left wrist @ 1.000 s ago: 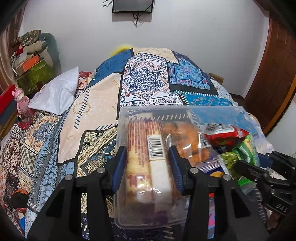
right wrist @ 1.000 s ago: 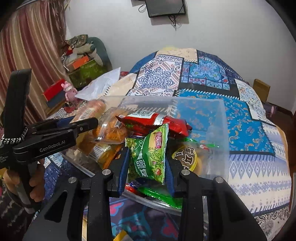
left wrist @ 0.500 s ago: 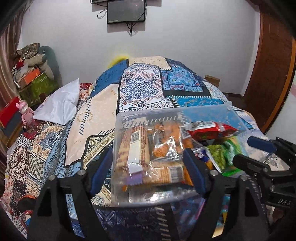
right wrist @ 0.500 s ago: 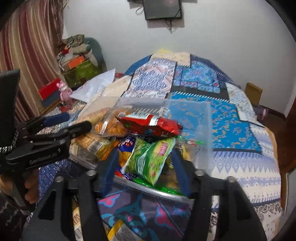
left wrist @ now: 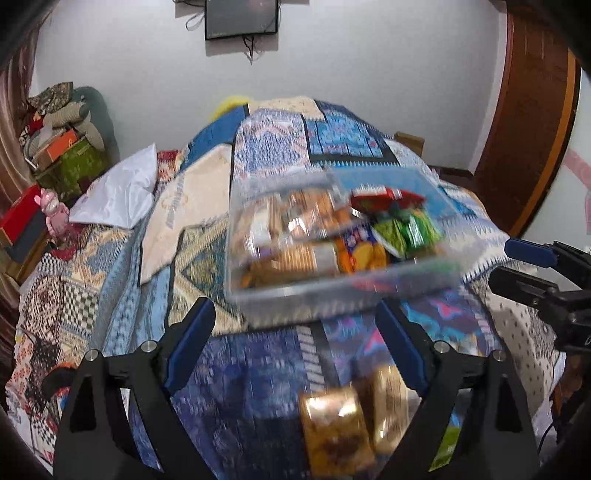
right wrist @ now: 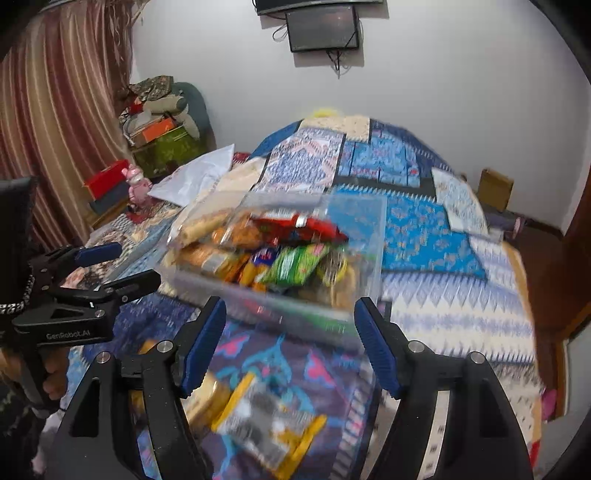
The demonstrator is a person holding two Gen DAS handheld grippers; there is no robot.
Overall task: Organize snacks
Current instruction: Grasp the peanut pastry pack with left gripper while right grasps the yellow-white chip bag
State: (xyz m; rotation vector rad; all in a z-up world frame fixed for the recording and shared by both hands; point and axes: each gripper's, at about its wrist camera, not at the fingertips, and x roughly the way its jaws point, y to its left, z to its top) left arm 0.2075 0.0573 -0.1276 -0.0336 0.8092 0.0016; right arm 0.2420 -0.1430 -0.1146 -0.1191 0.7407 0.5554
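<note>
A clear plastic bin [left wrist: 332,288] sits on the patterned bedspread, filled with several snack packs: biscuit rolls, a red packet [left wrist: 388,195] and a green packet [left wrist: 406,230]. It also shows in the right wrist view [right wrist: 258,306]. My left gripper [left wrist: 295,343] is open and empty, just in front of the bin. My right gripper [right wrist: 290,343] is open and empty, also in front of the bin. Two golden-brown packs [left wrist: 336,432] lie on the bed below the left gripper. A yellow-edged pack [right wrist: 266,424] lies below the right gripper.
The bed [left wrist: 184,221] carries a white pillow [left wrist: 118,192] at the left. Boxes and a pink toy [right wrist: 136,184] stand by the curtain. A wooden door [left wrist: 532,110] is at the right. A screen [right wrist: 323,27] hangs on the wall.
Both grippers opened, let go of the snack packs into the bin, and pulled back and up from it. Loose packs on the bed came into view below.
</note>
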